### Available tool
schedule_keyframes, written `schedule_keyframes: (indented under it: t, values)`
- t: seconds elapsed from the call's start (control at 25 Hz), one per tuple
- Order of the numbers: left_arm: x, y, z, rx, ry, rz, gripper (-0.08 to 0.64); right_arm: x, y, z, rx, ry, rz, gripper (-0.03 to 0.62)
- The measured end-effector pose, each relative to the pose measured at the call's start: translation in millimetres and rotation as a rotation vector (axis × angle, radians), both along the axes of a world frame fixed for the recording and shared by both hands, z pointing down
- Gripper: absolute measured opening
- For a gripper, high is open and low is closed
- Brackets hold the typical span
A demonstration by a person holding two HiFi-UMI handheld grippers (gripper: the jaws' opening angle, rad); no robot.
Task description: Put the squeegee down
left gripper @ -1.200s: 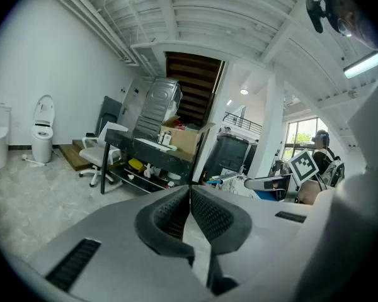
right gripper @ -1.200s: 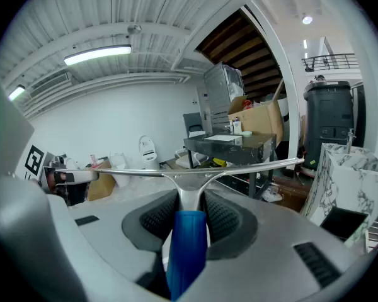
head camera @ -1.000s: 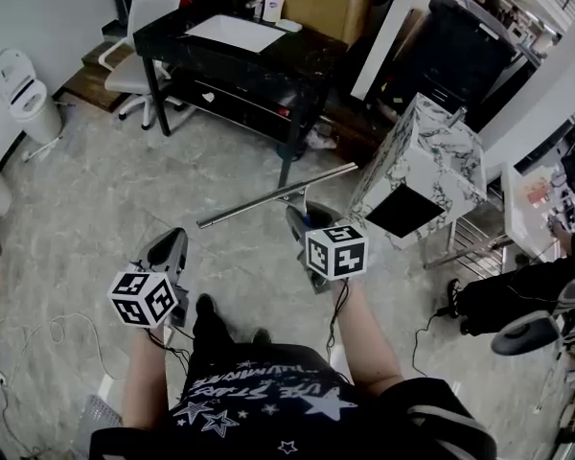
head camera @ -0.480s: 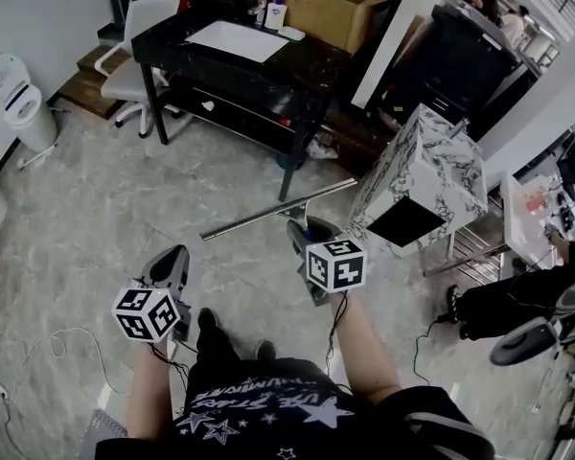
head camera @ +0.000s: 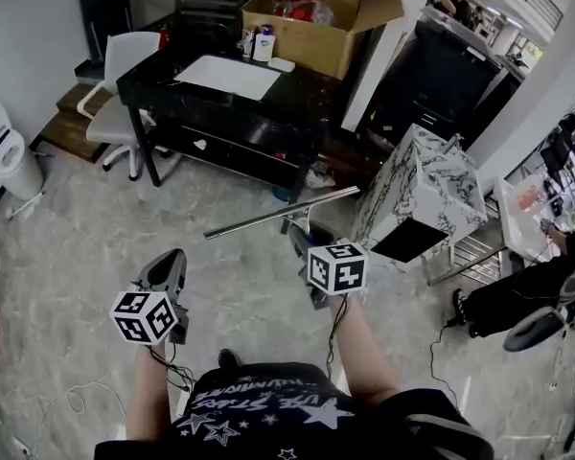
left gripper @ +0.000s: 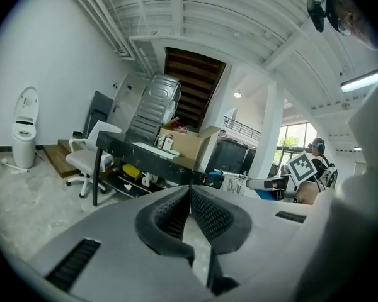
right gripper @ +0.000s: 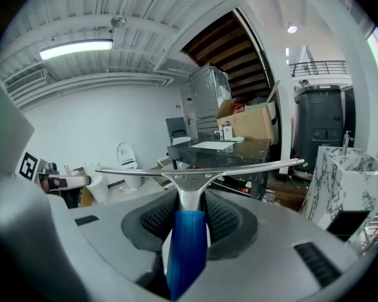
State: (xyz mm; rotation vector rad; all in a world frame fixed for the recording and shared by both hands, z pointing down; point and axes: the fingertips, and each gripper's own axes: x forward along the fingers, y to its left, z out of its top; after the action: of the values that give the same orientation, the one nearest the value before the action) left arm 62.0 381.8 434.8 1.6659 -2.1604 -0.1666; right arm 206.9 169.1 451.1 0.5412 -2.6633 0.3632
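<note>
A squeegee with a long metal blade (head camera: 281, 211) and a blue handle (right gripper: 186, 251) is held level in the air above the floor. My right gripper (head camera: 302, 241) is shut on its neck, the blade (right gripper: 198, 166) crossing just beyond the jaws. My left gripper (head camera: 163, 268) hangs lower left of it, well apart; in the left gripper view its pads (left gripper: 190, 214) meet at the tip with nothing between them. Ahead stands a black table (head camera: 268, 70) with a white sheet (head camera: 229, 76) on top.
A cardboard box (head camera: 318, 22) and bottles sit at the table's back. A white chair (head camera: 115, 103) stands to its left, a marble-patterned cabinet (head camera: 421, 192) to the right. A white bin (head camera: 2, 156) is far left. Cables trail on the grey floor (head camera: 77, 228).
The view has shifted toward the black table, which now sits lower in the frame. Both grippers keep their places; the squeegee stays held in the right one.
</note>
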Motion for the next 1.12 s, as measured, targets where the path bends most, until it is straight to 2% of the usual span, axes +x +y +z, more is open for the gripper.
schedule_keyframes:
  t: [0.24, 0.56, 0.84, 1.12]
  values:
    - [-53, -8, 4, -0.016, 0.01, 0.07, 0.021, -40, -9, 2, -0.008, 0.007, 0.082, 0.138]
    - [-109, -38, 23, -0.039, 0.036, 0.095, 0.021, -85, -43, 21, -0.028, 0.046, 0.116, 0.138]
    - [-173, -109, 38, -0.058, 0.031, 0.084, 0.021, -153, -132, 36, -0.045, 0.008, 0.136, 0.138]
    - [-260, -227, 58, -0.093, 0.035, 0.079, 0.021, -231, -246, 59, -0.062, 0.028, 0.146, 0.138]
